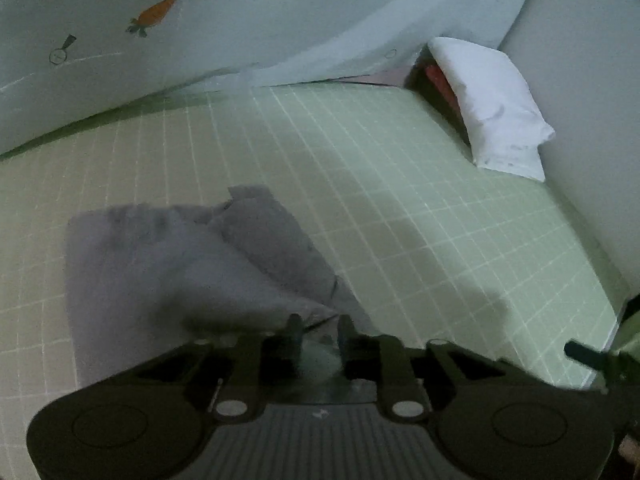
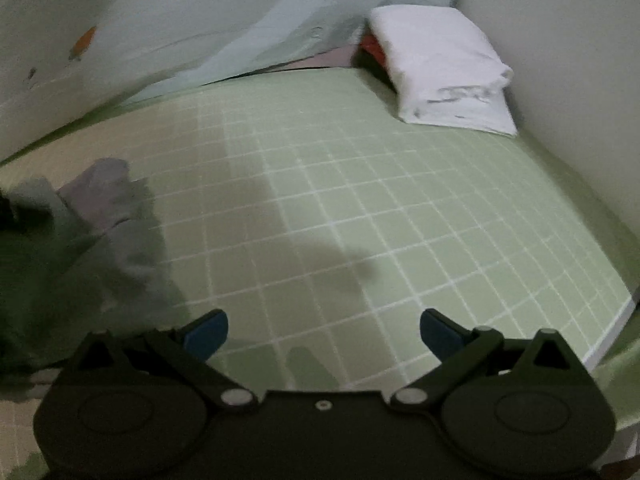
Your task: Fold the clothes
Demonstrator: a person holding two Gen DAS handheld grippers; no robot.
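In the left wrist view, the left gripper points down at a green checked bedsheet. Its jaws stand a little apart, and the near corner of a grey garment lies just at the fingertips; motion blur makes it hard to tell whether cloth sits between them, but the pads do not appear to press on it. The garment lies crumpled rather than flat, with one flap doubled over toward the middle. A white pillow rests at the far corner of the bed against the wall, and a pale curtain with a carrot print hangs along the far side.

In the right wrist view, the right gripper hangs over bare sheet with its blue-tipped jaws spread wide and nothing between them. The grey garment shows at the left edge, well apart from this gripper, partly behind a dark blurred shape.

The fold looks barely started. To do this step well, the cloth likely needs spreading flat first: each gripper should pinch one corner or hem, single layer only, pull gently apart to smooth the wrinkles, then carry the edge over evenly so the corners meet.
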